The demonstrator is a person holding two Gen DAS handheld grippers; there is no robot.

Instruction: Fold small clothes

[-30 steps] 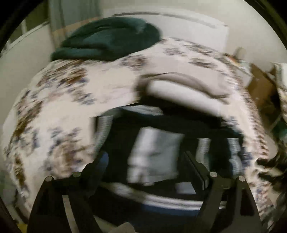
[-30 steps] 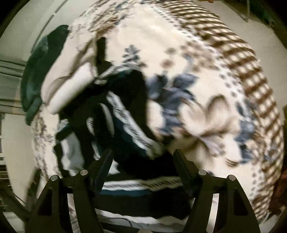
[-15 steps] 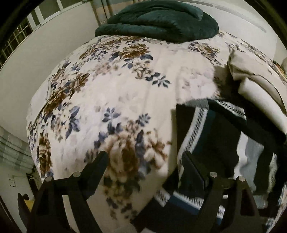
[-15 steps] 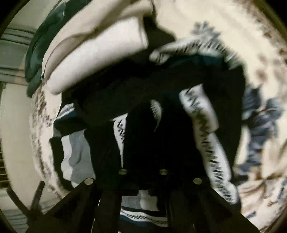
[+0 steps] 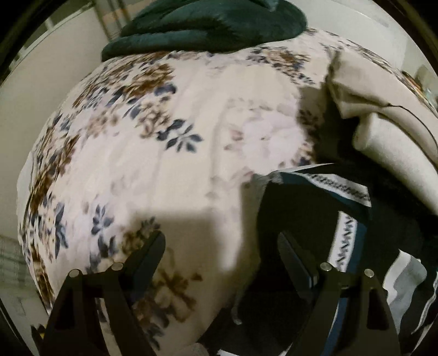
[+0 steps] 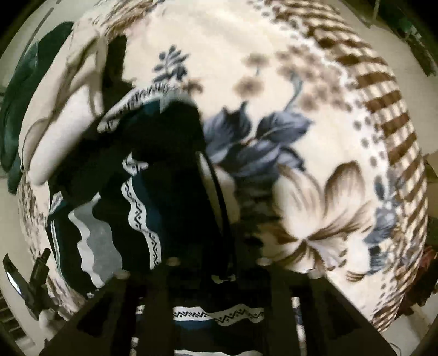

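The garment (image 6: 175,175) was dark, black to navy, with white bands carrying a black zigzag print and grey-and-white wavy stripes. It lay crumpled on the blanket (image 5: 191,142), ahead and to the left of the right gripper (image 6: 216,263) and ahead and to the right of the left gripper (image 5: 221,246).

The right gripper's jaws were drawn together, with a fold of the garment pinched between them; dark cloth rose straight up from the fingertips. A patterned band of the same garment crossed below the jaws.

The left gripper's jaws stood wide apart and held nothing. Its right finger (image 5: 295,263) was over the garment's edge; its left finger (image 5: 145,257) was over bare blanket. Whether the fingers touched the fabric could not be told.

A stack of beige folded cloth (image 5: 388,120) lay ahead of the garment, to the far right of the left gripper. A dark green bundle (image 5: 208,24) sat at the far end of the blanket.

No containers were visible.
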